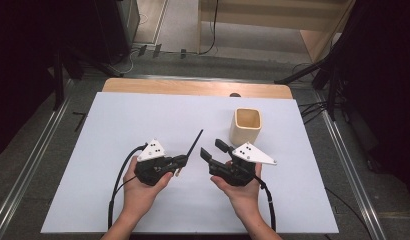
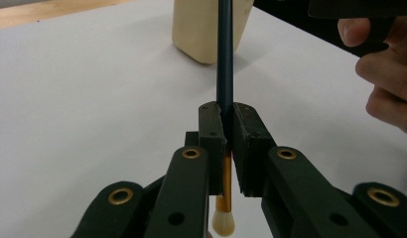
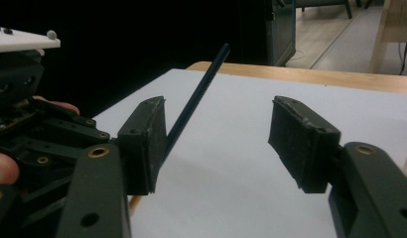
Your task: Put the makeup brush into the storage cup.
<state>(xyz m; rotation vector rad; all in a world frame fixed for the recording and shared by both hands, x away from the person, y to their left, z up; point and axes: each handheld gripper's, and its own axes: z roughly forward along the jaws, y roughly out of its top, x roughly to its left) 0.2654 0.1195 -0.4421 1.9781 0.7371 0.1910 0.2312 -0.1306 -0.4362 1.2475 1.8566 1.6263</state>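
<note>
- We find the left claw [image 1: 182,161] clamped on a thin brush [image 1: 194,144], jaws pressed tight against the dark handle near its metal ferrule.
- In the left gripper view, the brush handle [image 2: 224,59] rises straight out from between the jaw pads, while the gold ferrule and the pale bristle tip hang below the pads, toward the camera.
- In the high view, the handle slants up and away from the left claw toward the far right, its free end in the air above the surface [image 1: 143,120].
- We see the left hand [image 1: 143,187] cupping the gripper body from below, palm up, forearm entering from the bottom edge; the cable loops out to the left of it.
- We find the right claw [image 1: 213,149] partly open, nothing between its pads [image 3: 144,144]; no pad touches the brush.
- In the right gripper view, the brush handle [image 3: 196,99] passes just beyond the left-hand pad, slanting up to the right.
- The right hand [image 1: 240,187] holds its gripper from below, the claw pointing away from the person and slightly left, near the left claw but apart from it.
- A cream, square-mouthed cup [image 1: 246,126] stands upright on the surface just beyond the right claw.
- The white surface rests on a wooden tabletop [image 1: 193,87], whose edge shows on the far side.
</note>
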